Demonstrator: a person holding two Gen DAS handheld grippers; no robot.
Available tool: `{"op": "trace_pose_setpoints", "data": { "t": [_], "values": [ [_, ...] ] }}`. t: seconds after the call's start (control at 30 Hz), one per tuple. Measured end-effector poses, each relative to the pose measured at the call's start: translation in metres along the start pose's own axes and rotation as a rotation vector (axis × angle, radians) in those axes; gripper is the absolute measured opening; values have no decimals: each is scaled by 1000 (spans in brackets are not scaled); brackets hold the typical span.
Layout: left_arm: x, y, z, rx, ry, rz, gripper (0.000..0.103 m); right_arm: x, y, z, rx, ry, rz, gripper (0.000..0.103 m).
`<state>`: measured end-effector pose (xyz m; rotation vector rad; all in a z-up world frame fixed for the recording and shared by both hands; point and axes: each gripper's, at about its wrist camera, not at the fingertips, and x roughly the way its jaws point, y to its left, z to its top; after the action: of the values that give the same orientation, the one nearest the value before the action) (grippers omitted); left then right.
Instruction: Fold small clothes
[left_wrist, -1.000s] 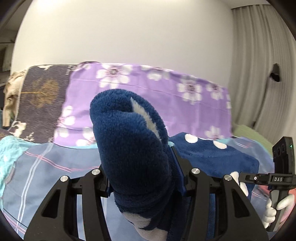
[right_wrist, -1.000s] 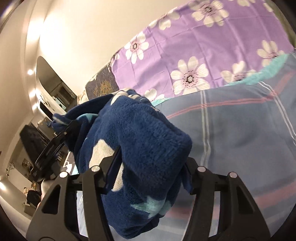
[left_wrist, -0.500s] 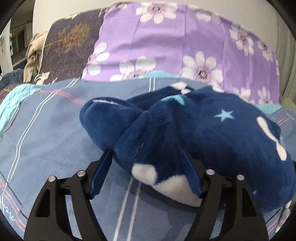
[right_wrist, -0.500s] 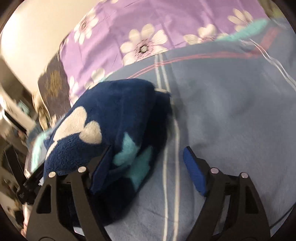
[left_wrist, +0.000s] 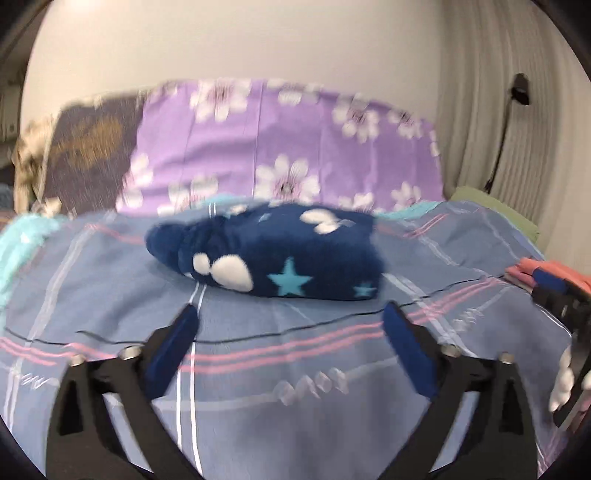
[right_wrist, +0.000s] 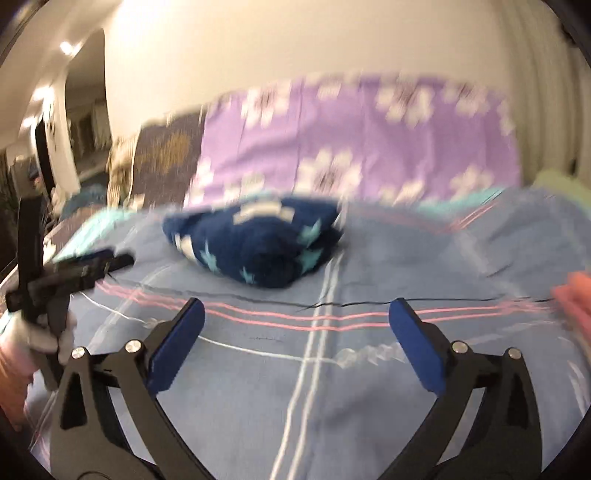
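A folded navy fleece garment (left_wrist: 280, 254) with white hearts and teal stars lies on the blue plaid bedsheet (left_wrist: 295, 369); it also shows in the right wrist view (right_wrist: 258, 243). My left gripper (left_wrist: 290, 317) is open and empty, a short way in front of the garment. My right gripper (right_wrist: 295, 314) is open and empty, also just short of it. The left gripper's body shows at the left edge of the right wrist view (right_wrist: 70, 273). Both views are motion-blurred.
A purple flowered pillow (left_wrist: 284, 147) and a dark patterned pillow (left_wrist: 88, 147) stand behind the garment. A stack of folded pink and orange clothes (left_wrist: 543, 277) lies at the right on the bed. A green item (left_wrist: 491, 210) and curtains are at far right.
Both grippers have let go of the navy garment, opened wide and pulled back. The garment now lies folded on the sheet, farther from both cameras.
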<state>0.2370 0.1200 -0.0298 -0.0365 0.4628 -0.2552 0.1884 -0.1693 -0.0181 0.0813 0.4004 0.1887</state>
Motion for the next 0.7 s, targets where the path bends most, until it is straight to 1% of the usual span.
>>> {"op": "trace_pose_setpoints", "data": {
  "t": [0.03, 0.07, 0.13, 0.17, 0.2, 0.23, 0.33, 0.37, 0.43, 0.5, 0.6, 0.7],
  "values": [
    [-14, -8, -3, 3, -19, 6, 102, -22, -3, -3, 39, -42, -40, 101],
    [-30, -18, -6, 9, -24, 18, 102, -37, -6, -4, 68, -59, -74, 101],
    [-51, -37, -10, 17, -10, 74, 102, -58, -12, -3, 113, -46, -136, 101],
    [-62, -48, -13, 22, 0, 107, 102, -67, -13, -3, 126, -23, -151, 101],
    [-74, -58, -15, 31, 7, 124, 102, -76, -13, -4, 134, -7, -155, 101],
    [-83, -62, -16, 36, 3, 122, 102, -83, -13, -5, 136, -5, -150, 101],
    [-115, -79, -22, 26, 1, 87, 102, -108, -3, -9, 120, -8, -124, 101],
    [-125, -85, -22, 22, -1, 90, 102, -115, 0, -11, 116, -1, -118, 101],
    [-142, -94, -22, 22, -13, 119, 102, -127, 5, -15, 114, 20, -100, 101],
    [-157, -102, -24, 24, -27, 138, 102, -140, 9, -19, 119, 40, -66, 101],
    [-181, -112, -25, 28, -49, 129, 102, -160, 14, -24, 120, 48, -46, 101],
    [-192, -120, -27, 39, -56, 146, 102, -175, 18, -27, 121, 47, -38, 101]
  ]
}}
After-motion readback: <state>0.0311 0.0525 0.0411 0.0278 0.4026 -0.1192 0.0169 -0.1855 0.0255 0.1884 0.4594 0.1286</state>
